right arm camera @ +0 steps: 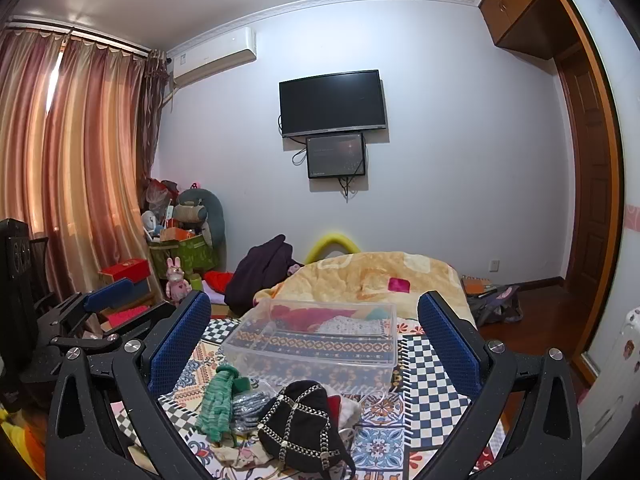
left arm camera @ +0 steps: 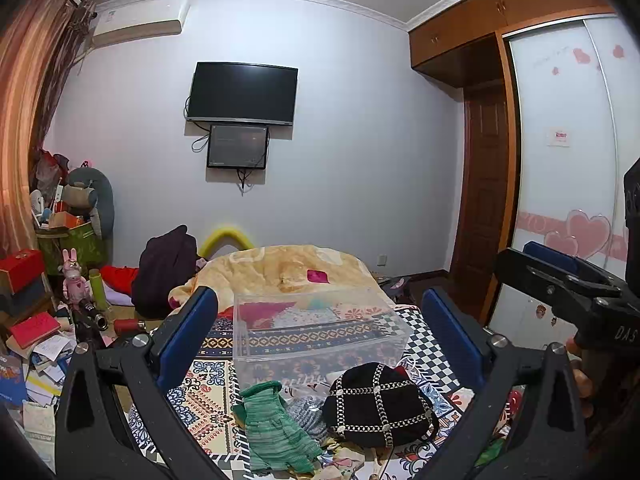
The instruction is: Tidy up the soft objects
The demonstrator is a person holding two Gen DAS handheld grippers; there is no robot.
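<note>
A pile of soft things lies on the patterned bedspread [left arm camera: 208,396] [right arm camera: 424,384]: a green knit glove [left arm camera: 276,428] [right arm camera: 218,404], a grey knit piece [left arm camera: 308,412] [right arm camera: 246,406], and a black hat with silver chains [left arm camera: 378,404] [right arm camera: 302,428]. Behind them stands a clear plastic box [left arm camera: 320,328] [right arm camera: 316,340]. My left gripper [left arm camera: 320,340] is open above the pile, nothing between its fingers. My right gripper [right arm camera: 314,340] is open too, held over the same pile. Each gripper shows at the edge of the other's view.
A folded yellow quilt [left arm camera: 288,268] [right arm camera: 372,276] lies at the far end of the bed, a dark garment [left arm camera: 168,268] beside it. Boxes, books and toys crowd the floor at the left [left arm camera: 36,320]. A wardrobe [left arm camera: 568,160] and door stand at the right.
</note>
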